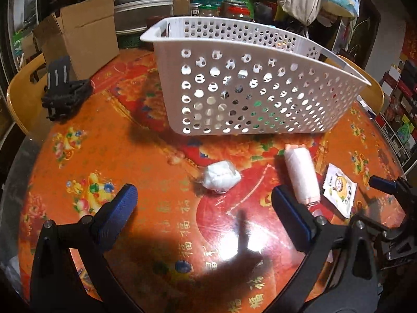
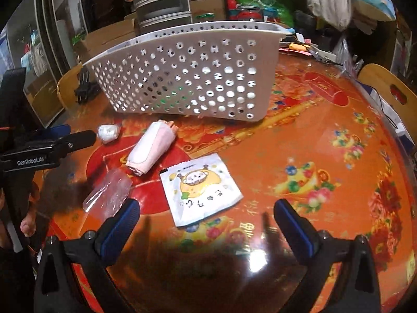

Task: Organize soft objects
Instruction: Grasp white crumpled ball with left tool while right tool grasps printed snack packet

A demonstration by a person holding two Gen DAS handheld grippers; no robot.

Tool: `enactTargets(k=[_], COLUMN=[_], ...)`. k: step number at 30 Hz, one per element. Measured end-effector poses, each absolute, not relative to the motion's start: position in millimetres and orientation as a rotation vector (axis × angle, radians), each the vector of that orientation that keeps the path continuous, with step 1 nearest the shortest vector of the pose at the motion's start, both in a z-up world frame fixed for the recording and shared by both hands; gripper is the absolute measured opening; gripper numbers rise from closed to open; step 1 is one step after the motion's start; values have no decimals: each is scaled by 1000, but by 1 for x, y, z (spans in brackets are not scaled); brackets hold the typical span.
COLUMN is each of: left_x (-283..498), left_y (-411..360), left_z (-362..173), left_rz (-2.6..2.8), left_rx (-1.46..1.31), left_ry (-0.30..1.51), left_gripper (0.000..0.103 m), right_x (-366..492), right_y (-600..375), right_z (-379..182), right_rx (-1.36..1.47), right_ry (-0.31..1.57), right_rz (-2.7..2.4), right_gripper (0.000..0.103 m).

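Note:
A white perforated basket (image 1: 250,88) (image 2: 192,78) stands at the back of the round orange table. In front of it lie a small white wad in clear wrap (image 1: 221,176) (image 2: 107,132), a rolled pink-and-white cloth (image 1: 302,174) (image 2: 151,148) and a flat white packet with a yellow cartoon (image 1: 338,191) (image 2: 200,187). My left gripper (image 1: 203,200) is open, low over the table just short of the wad. My right gripper (image 2: 206,214) is open, with the packet's near edge between its fingertips. A clear plastic bag (image 2: 108,194) lies by its left finger.
A black clip-like object (image 1: 63,91) sits at the table's left edge near a wooden chair (image 1: 23,96). Cardboard boxes (image 1: 80,31), jars, bags and a drawer unit (image 2: 161,0) crowd behind the basket. Another chair (image 2: 391,91) stands at the right.

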State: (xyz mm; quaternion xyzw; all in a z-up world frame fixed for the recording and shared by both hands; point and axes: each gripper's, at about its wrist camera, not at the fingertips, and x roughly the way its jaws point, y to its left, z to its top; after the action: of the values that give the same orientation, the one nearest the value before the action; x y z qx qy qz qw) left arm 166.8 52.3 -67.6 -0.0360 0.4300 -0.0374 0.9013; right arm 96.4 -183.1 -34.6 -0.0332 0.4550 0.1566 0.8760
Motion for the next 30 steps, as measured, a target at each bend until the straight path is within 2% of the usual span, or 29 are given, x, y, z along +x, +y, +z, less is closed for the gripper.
enactTargets(k=[3,8,16,19,24,30], left_x=[173,184,196,201,207,206], left_y=[54,55,48,45,42,40], left_z=[-72,-79,-87,-90,-96,-96], left_rz=[-79,-87,-89,-90,-101,-94], left_rx=[-76,-71,-60,-51,-47,-26], left_ry=[894,910,931,938,956,953], left_gripper=[98,93,85,77,59,46], right_x=[99,107,112,115,115,113], right_y=[-178,-174,-168,-166,-164,-164], right_z=[-37,-45,-49,-50,-50,-48], right_rx=[-88,-108,-137,-157,-169,-172], right_ry=[953,983,990,987,976,965], right_rz=[325,321,310,301,300,308], right_gripper=[99,89,85,79,69,58])
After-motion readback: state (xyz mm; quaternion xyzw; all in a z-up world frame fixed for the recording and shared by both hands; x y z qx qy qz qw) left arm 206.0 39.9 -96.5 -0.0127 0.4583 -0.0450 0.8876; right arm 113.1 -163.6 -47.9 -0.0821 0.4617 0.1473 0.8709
